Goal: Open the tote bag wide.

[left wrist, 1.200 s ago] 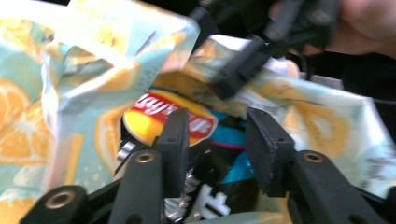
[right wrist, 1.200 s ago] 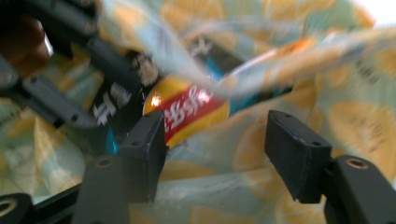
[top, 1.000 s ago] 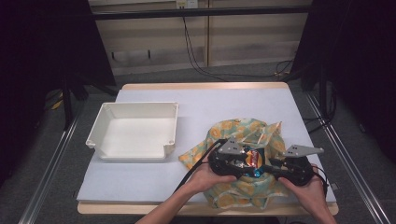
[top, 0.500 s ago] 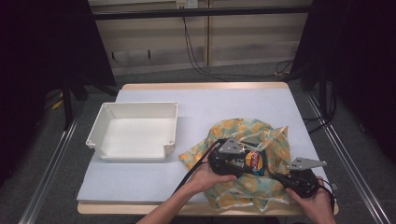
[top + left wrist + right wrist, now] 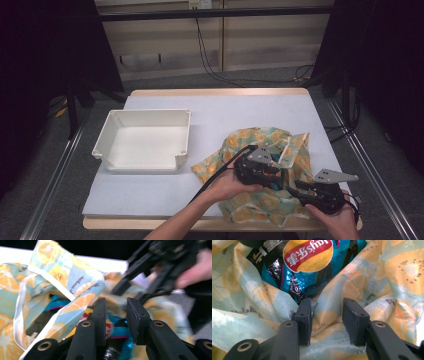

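The thin, soft fabric bag with a print of orange slices on pale blue-green (image 5: pixel 260 200) lies crumpled in many folds on the near right part of the white table (image 5: pixel 220 115), close to the front edge. Its cloth looks smooth and a little shiny, and a pale band runs along the raised rim of its opening (image 5: pixel 50 277). Inside the opening lies a glossy, wrinkled foil chip packet in blue and black with a red and yellow logo (image 5: pixel 308 255). The left gripper (image 5: pixel 116 315), of matte black plastic with flat rubber pads, points into the opening with its jaws a narrow gap apart and nothing between them. The right gripper (image 5: pixel 327 320) is low over the cloth near the packet, its jaws moderately open across a fold of fabric but not closed on it. A rectangular white plastic tray with low walls (image 5: pixel 145 120) stands well apart on the left side of the table.
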Motion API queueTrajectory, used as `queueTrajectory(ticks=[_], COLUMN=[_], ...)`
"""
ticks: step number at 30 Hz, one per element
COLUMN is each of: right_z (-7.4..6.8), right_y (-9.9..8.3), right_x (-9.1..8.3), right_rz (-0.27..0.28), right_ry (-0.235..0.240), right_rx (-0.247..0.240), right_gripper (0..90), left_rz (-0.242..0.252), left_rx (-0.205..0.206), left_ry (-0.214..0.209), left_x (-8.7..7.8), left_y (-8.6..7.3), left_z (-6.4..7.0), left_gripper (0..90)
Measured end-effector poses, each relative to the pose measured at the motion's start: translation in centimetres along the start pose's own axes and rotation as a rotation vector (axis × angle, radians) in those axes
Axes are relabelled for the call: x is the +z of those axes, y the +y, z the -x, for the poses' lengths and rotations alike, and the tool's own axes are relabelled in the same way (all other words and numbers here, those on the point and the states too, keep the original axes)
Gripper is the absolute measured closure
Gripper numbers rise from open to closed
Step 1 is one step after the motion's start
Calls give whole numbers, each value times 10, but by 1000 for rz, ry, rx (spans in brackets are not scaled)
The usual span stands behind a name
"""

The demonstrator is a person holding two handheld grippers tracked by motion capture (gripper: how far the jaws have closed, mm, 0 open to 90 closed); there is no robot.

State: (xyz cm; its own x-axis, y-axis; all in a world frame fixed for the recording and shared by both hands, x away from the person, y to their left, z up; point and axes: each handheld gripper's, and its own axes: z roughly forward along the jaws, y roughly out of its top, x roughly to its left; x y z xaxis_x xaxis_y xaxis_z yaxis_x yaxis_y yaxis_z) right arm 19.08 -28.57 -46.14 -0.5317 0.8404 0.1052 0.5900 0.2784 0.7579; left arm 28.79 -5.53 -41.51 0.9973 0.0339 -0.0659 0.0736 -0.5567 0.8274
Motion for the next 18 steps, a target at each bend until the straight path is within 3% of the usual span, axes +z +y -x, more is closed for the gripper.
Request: queueTrajectory(ticks=[1, 5, 7, 12, 13, 15, 18], right_z=[0, 1, 2, 2, 1, 1, 2], right_y=[-1, -2, -2, -3, -3, -4, -4], right_x=[0, -1, -1, 1, 1, 1, 1], right_rz=[0, 4, 1, -2, -3, -7, -7], right_ry=[0, 5, 9, 9, 7, 11, 12], right_rx=[2, 6, 2, -3, -2, -2, 0], right_gripper=[591, 584, 580, 573, 570, 566, 565], left_rz=[-33, -59, -109, -161, -176, -205, -211], left_rx=[8, 2, 34, 82, 86, 124, 125], left_ry=[21, 42, 36, 32, 13, 19, 9], left_x=[7, 14, 20, 23, 24, 27, 29], left_y=[0, -4, -9, -15, -16, -19, -20], left_z=[-4, -7, -4, 2, 4, 8, 9], left_gripper=[698, 658, 626, 587, 586, 586, 568])
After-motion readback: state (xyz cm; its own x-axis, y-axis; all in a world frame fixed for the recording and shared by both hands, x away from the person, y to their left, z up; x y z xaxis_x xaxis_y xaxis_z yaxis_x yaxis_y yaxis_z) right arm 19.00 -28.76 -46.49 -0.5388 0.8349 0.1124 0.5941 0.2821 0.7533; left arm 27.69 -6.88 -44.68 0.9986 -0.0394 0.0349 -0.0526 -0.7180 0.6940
